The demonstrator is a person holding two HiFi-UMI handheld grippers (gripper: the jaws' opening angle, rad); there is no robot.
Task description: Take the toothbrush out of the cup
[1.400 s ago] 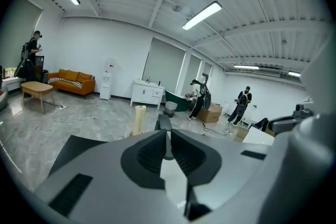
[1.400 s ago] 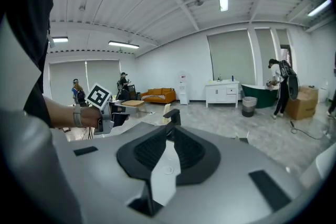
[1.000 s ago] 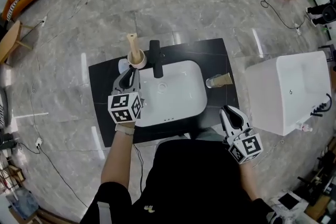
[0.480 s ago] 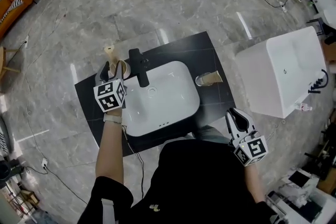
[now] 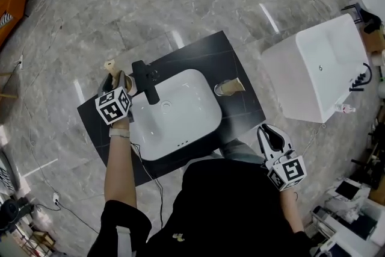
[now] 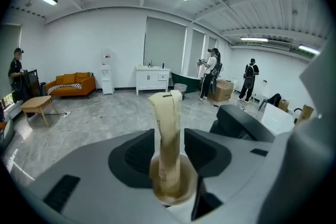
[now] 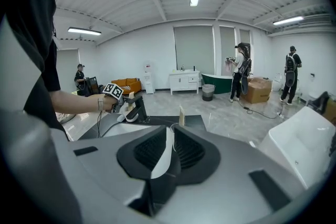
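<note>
The left gripper view is showing what the head view is hiding: the toothbrush (image 6: 167, 128) is standing upright in the cup (image 6: 192, 186), and the cup is sitting between the two jaws. The jaws have just been opening and are standing wide apart, and their pads are not pressing on the cup. In the head view the left gripper (image 5: 114, 84) and its marker cube are covering the cup, so only the tan top of the toothbrush is showing.

The cup is standing close to the far left edge of the black counter (image 5: 234, 63), with the black faucet (image 5: 146, 82) near it on the side of the white sink (image 5: 192, 123). Above the toothbrush the space is free, and behind it the open floor is stretching out.

The left arm is reaching straight forward, with the gripper tilting down. The right gripper (image 5: 267, 131) is hanging near the body at the counter's near right corner, its jaws pressing together on nothing.
</note>
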